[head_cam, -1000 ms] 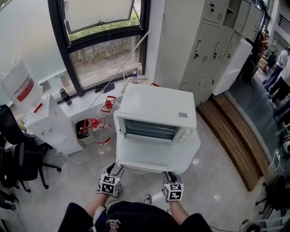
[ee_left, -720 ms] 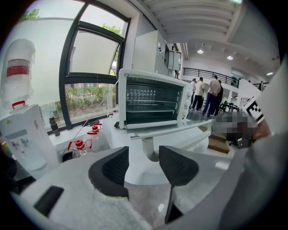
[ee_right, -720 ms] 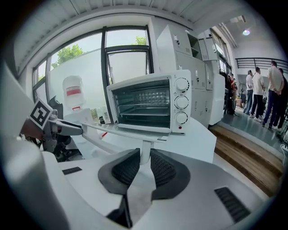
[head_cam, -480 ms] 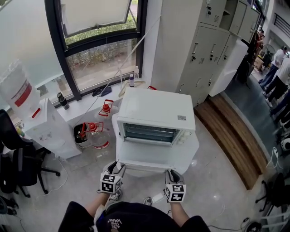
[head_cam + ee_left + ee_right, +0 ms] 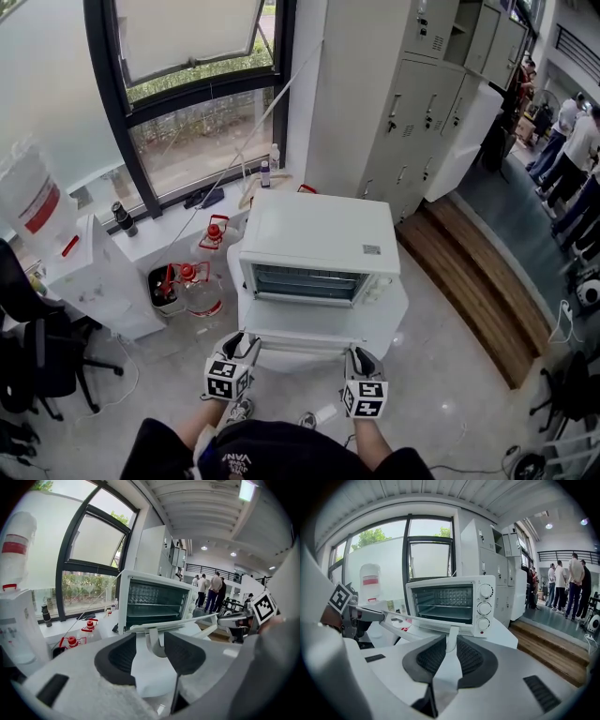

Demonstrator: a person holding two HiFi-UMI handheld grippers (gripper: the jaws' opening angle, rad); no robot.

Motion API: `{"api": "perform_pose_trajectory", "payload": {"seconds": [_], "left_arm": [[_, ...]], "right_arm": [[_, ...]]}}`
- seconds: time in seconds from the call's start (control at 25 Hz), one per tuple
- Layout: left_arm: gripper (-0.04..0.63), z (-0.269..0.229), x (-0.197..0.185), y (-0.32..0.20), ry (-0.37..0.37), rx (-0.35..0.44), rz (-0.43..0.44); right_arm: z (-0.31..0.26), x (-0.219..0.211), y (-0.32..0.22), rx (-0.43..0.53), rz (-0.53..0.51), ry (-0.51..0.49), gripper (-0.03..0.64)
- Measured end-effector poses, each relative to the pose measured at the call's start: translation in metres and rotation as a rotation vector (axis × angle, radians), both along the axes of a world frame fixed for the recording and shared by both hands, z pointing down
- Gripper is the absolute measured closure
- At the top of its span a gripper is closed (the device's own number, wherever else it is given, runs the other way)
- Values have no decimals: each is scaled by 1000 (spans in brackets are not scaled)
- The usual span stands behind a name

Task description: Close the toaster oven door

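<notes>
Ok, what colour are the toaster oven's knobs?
The knobs are white, clearest in the right gripper view.

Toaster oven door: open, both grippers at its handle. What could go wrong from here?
The jaws of the left gripper have just been closing but stand loose around the door handle post; it could slip out, and the door drop. Only the right gripper clamps, so the door may twist.

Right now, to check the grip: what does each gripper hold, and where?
Right gripper clamps the handle's right post. Left gripper holds nothing: its jaws have just been closing around the left post, untouched.
</notes>
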State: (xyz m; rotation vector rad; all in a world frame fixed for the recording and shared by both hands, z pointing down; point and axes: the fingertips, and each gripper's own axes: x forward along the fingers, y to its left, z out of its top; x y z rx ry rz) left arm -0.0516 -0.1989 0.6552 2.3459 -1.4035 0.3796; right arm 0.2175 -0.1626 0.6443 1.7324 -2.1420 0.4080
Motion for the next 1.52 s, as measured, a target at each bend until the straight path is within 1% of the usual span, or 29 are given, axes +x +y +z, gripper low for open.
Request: {"api": "perform_pose_trajectory", "payload": {"seconds": [0.16, 0.32, 0.52, 0.68, 0.88, 1.2, 1.52], "left_arm": [[397, -8, 1, -7, -5, 3, 14], [430, -14, 5, -11, -15, 13, 22], [440, -19, 6, -15, -15, 21, 28], [463, -25, 8, -19, -6, 31, 38], [463, -34, 9, -27, 6, 42, 40], [463, -51, 10, -46, -18, 76, 39], [465, -68, 12, -66, -9, 89, 31]], "right_arm": [[-8, 0, -6, 9, 10, 19, 541], [-14, 0, -10, 23, 15, 28, 543], [-19, 0, -14, 40, 19, 27, 545], [-25, -1, -19, 51, 24, 30, 546], [-35, 0, -27, 69, 26, 41, 549], [-52, -1, -45, 114, 26, 80, 552], [-70, -1, -65, 143, 25, 107, 560]]}}
